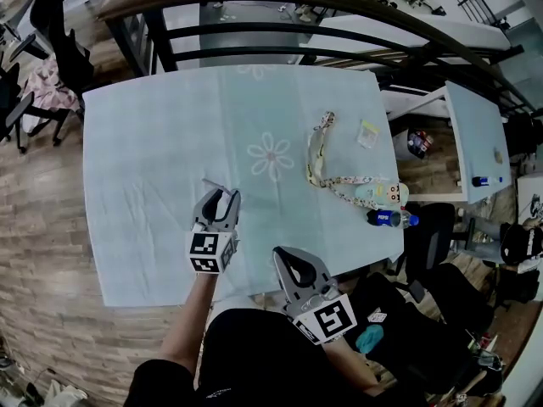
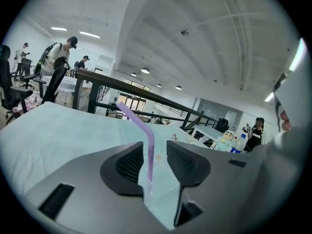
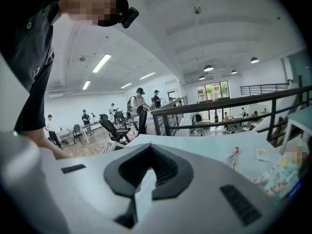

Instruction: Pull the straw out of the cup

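Pale blue-green cloth with a white flower print covered the surface (image 1: 144, 159), which was ringed by wood-plank flooring with dark office chairs (image 1: 51, 24) at the far left. Left of the middle, close to the near edge, the left tool (image 1: 222, 197) pointed across the cloth with its jaws spread wide apart. A thin, pale purple plastic bendy straw (image 2: 150, 155) stood upright in the gap between its two black ribbed pads. Its upper section was bent over toward the left in the left gripper view, and neither pad pressed on it. Whether the lower end of the straw touched the cloth could not be made out. Just to the right and nearer the person, the right tool (image 1: 288, 261) hung over the near edge of the surface with its black pad tips brought together and nothing between them. Further right a patterned fabric lanyard (image 1: 321, 155) lay in a loose loop on the cloth, well apart from both tools. A small yellowish packet (image 1: 368, 132) sat beside its far end. Near the right edge lay a cartoon-figure bottle (image 1: 386, 195), with a clear plastic bottle with a blue label (image 1: 389, 219) just beside it.
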A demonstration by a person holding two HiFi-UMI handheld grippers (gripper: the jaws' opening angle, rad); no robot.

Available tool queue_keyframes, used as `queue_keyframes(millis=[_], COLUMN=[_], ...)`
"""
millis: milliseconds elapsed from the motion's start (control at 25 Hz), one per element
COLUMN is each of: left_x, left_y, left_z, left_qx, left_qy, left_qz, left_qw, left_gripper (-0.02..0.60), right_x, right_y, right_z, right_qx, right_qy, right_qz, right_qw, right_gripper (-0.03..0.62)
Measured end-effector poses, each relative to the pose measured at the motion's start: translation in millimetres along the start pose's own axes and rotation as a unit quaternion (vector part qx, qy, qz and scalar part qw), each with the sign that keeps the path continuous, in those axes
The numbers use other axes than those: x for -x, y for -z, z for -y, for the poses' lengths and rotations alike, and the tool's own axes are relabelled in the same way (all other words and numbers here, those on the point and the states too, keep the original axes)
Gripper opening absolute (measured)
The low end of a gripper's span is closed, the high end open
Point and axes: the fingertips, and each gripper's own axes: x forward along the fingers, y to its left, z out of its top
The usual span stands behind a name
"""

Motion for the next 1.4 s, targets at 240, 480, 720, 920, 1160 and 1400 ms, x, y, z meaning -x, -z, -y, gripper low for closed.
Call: queue_keyframes(millis=[240, 480, 720, 920, 1160, 1400], left_x=[-4.1, -3.9, -3.2, 9.3, 29.3, 58.3], left_y=[4.8, 3.5, -6.5, -21.4, -45.8, -74.9], left_z=[-6.4, -5.5, -4.5, 0.6, 7.1, 20.4], left_qx=[0.0, -0.018, -0.034, -0.043, -0.052, -0.057], left_qy=[-0.007, -0.007, -0.007, -0.014, -0.028, -0.037], left_qz=[0.0, 0.008, 0.018, 0.031, 0.074, 0.131], left_qw=[1.0, 0.9998, 0.9992, 0.9985, 0.9955, 0.9891], left_gripper=[0.11, 0.046, 0.038, 0.034, 0.032, 0.032], right_x=[1.5, 5.1, 9.6, 16.2, 27.4, 41.0], right_y=[4.1, 7.1, 9.1, 8.1, 3.4, 0.0], right_z=[6.6, 3.5, 2.2, -2.1, -2.2, -5.8], right_qx=[-0.005, -0.007, -0.005, -0.001, 0.007, 0.017], right_qy=[0.01, 0.015, 0.024, 0.022, 0.017, 0.002], right_qz=[-0.003, -0.001, 0.0, 0.006, 0.029, 0.045], right_qw=[1.0, 1.0, 1.0, 1.0, 0.999, 0.999], right_gripper=[0.006, 0.006, 0.006, 0.006, 0.006, 0.006])
